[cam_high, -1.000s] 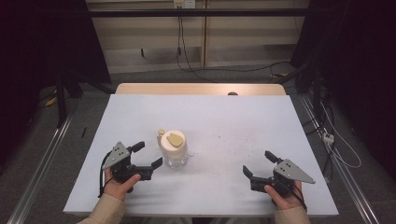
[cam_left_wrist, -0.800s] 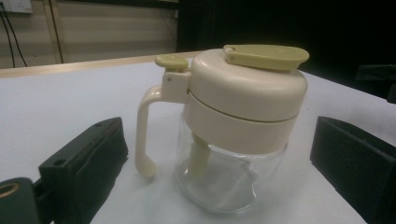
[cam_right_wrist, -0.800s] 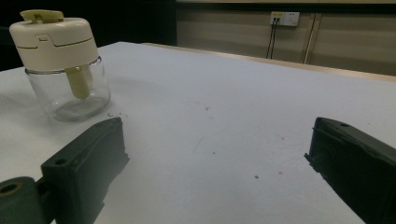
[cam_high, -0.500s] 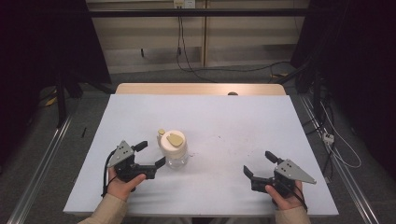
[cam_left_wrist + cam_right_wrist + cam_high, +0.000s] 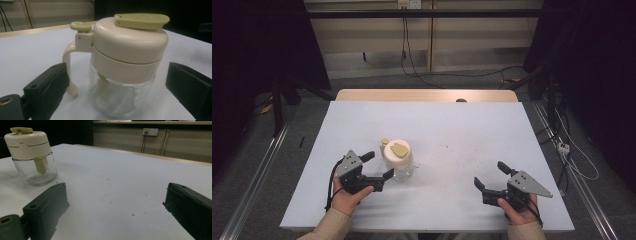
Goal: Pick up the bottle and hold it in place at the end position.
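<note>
A small jar (image 5: 398, 161) stands upright on the white table (image 5: 452, 130). It has a clear glass bottom and a big cream lid (image 5: 130, 40) on top. A flat yellow-green flap (image 5: 141, 20) lies on the lid. A thin cream handle (image 5: 68, 65) curves down one side of the jar, and a little round tab (image 5: 80, 25) sits at the top of the handle.

The left gripper (image 5: 376, 166) is right at the jar. Its jaws are wide apart, with one jaw on each side of the jar. In the left gripper view, the jar sits between the two black jaws, and neither jaw seems to touch the glass. The handle is close to one jaw. The left gripper holds nothing.

The right gripper (image 5: 492, 176) is well apart from the jar, on the other side of it from the left gripper. Its jaws are wide apart too, with bare table between them. In the right gripper view, the jar stands far off.
</note>
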Motion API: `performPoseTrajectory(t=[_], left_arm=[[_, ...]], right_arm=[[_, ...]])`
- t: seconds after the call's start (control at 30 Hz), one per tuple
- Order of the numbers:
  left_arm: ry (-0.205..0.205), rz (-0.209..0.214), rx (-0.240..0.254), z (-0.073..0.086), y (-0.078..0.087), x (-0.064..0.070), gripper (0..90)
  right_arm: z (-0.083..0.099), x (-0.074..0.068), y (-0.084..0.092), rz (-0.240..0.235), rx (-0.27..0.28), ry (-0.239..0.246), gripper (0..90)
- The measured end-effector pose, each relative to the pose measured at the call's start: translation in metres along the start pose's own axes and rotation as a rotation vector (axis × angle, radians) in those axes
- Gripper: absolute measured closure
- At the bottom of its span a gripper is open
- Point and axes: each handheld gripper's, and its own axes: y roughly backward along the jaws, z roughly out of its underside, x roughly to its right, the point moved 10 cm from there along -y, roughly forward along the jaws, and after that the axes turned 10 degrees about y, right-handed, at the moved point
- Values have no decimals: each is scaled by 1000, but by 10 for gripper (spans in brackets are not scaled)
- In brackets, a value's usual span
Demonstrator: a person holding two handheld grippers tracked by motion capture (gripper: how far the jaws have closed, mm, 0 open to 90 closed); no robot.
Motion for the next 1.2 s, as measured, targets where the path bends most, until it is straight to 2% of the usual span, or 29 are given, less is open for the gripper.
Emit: performPoseTrajectory(t=[0.23, 0.77, 0.87, 0.93, 1.03, 1.2], left_arm=[[-6, -3, -14, 2, -7, 1, 51], [-8, -4, -40, 4, -22, 6, 57], [-10, -14, -48, 5, -25, 6, 58], [5, -11, -49, 5, -27, 7, 57], [-8, -13, -43, 5, -31, 8, 56], [-3, -20, -35, 4, -37, 10, 54]], right_arm=[[0, -1, -1, -13, 0, -3, 40], [0, 0, 0, -9, 5, 0, 42], [0, 0, 1, -8, 4, 1, 43], [0, 1, 1, -10, 4, 1, 44], [0, 0, 1, -10, 5, -10, 44], [-1, 0, 1, -13, 5, -4, 45]])
